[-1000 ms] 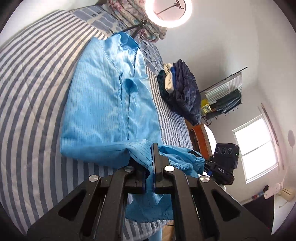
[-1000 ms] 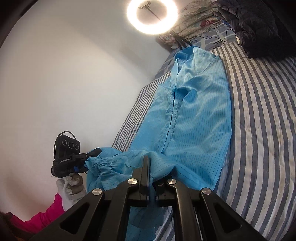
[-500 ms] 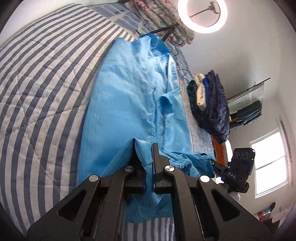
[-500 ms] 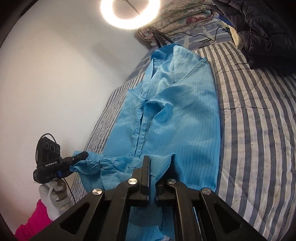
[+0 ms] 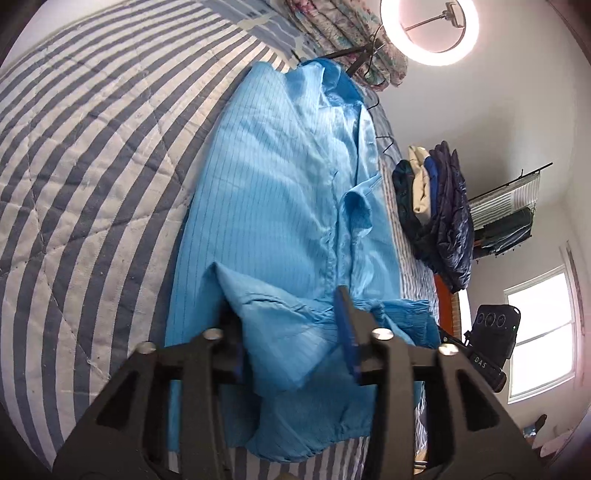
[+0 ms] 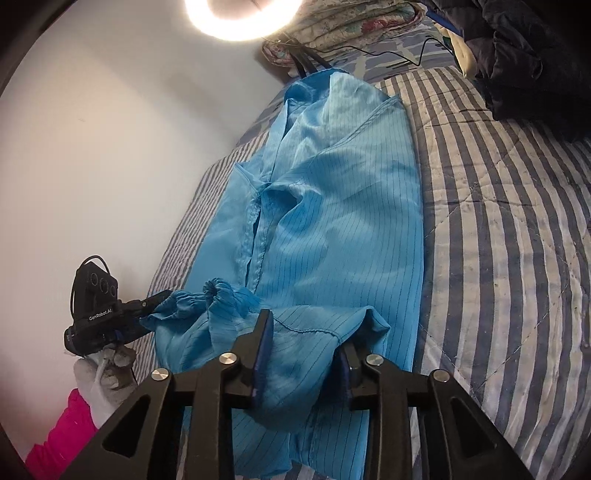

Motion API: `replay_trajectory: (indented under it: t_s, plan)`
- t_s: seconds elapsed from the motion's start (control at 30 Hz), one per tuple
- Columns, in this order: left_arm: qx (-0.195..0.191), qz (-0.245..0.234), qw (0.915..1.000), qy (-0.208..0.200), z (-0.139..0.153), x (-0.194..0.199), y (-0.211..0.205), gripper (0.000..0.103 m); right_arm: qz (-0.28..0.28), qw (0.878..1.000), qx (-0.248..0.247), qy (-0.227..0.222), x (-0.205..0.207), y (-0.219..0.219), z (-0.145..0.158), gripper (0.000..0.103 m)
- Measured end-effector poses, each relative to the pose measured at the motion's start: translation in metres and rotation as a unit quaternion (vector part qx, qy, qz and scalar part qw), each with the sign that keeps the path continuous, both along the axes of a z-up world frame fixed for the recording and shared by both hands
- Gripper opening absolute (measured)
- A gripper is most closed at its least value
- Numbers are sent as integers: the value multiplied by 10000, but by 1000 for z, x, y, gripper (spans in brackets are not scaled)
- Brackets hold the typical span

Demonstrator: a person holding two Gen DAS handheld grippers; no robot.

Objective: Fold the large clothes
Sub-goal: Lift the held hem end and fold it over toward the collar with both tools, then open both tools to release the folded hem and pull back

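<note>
A large light-blue pinstriped garment (image 5: 280,206) lies lengthwise on the striped bed, collar at the far end; it also shows in the right wrist view (image 6: 332,206). Its near part is folded up over the body, with loose folds draped between both pairs of fingers. My left gripper (image 5: 291,325) is open, its jaws wide apart around a fold. My right gripper (image 6: 306,339) is open too, with cloth lying between its fingers. An elastic cuff (image 6: 214,291) sticks out at the left. Each gripper shows in the other's view: the right one (image 5: 491,343) and the left one (image 6: 99,314).
The bed has a blue-and-white striped quilt (image 5: 92,166). A pile of dark clothes (image 5: 439,218) sits on the bed's right side, also seen in the right wrist view (image 6: 532,55). A ring light (image 5: 430,26), floral bedding and cables are at the head. A white wall is on the left.
Both grippers have opened and let go of the blue cloth they were pinching. Both have moved forward over the garment, carrying its near part up onto the body.
</note>
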State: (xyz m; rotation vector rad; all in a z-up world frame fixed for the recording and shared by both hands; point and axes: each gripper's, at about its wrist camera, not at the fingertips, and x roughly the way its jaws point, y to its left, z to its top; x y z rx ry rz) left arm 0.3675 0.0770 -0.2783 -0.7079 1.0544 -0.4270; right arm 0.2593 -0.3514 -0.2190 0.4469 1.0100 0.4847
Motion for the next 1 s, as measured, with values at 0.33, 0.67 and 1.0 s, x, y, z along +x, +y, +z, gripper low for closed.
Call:
replay_trajectory:
  t_s: [0.33,0.67,1.0]
  plan:
    - [896,-918,9895,-672,48,-45,-11,53,609,9970,73,-473,-57,-12,42,48]
    - [1098,-1954,9741,-317,26,-94,-22,53,1719,9823,-701,-267,-106,26,19,40]
    - [1989,-2196,9551,-68,-2,-93,-60,51,2188,9671,-1294,-127,-104,71,-10,34]
